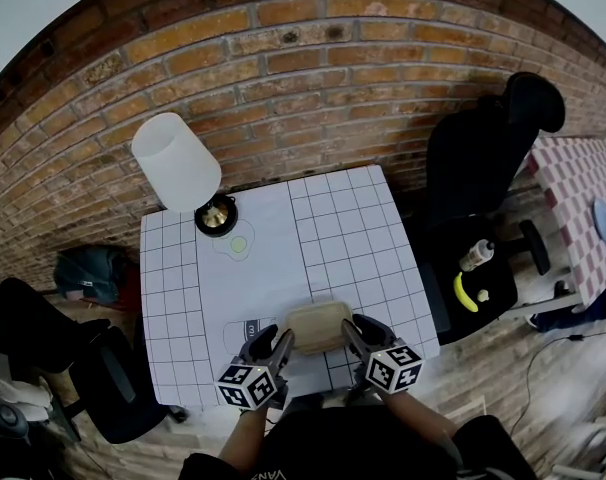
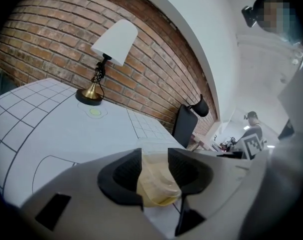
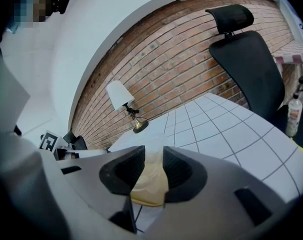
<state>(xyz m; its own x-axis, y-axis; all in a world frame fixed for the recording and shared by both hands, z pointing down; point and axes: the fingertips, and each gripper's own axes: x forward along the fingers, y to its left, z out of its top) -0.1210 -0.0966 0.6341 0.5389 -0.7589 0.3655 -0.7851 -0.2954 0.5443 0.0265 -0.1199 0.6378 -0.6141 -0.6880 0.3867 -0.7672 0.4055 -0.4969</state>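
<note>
A tan, translucent bag (image 1: 320, 326) lies at the near edge of the white gridded table (image 1: 343, 238). My left gripper (image 1: 282, 342) is shut on the bag's left end and my right gripper (image 1: 352, 331) on its right end. In the left gripper view the yellowish bag (image 2: 156, 181) is pinched between the two black pads of the left gripper (image 2: 154, 160), with the film bunched below them. The right gripper view shows the same bag (image 3: 149, 181) squeezed in the right gripper (image 3: 152, 157). What is inside the bag cannot be made out.
A lamp with a white shade (image 1: 176, 160) and brass base (image 1: 216, 216) stands at the table's far left, beside a green dot (image 1: 239, 244). A black office chair (image 1: 483, 148) to the right carries a bottle (image 1: 475, 255) and a banana (image 1: 465, 293). Brick wall behind.
</note>
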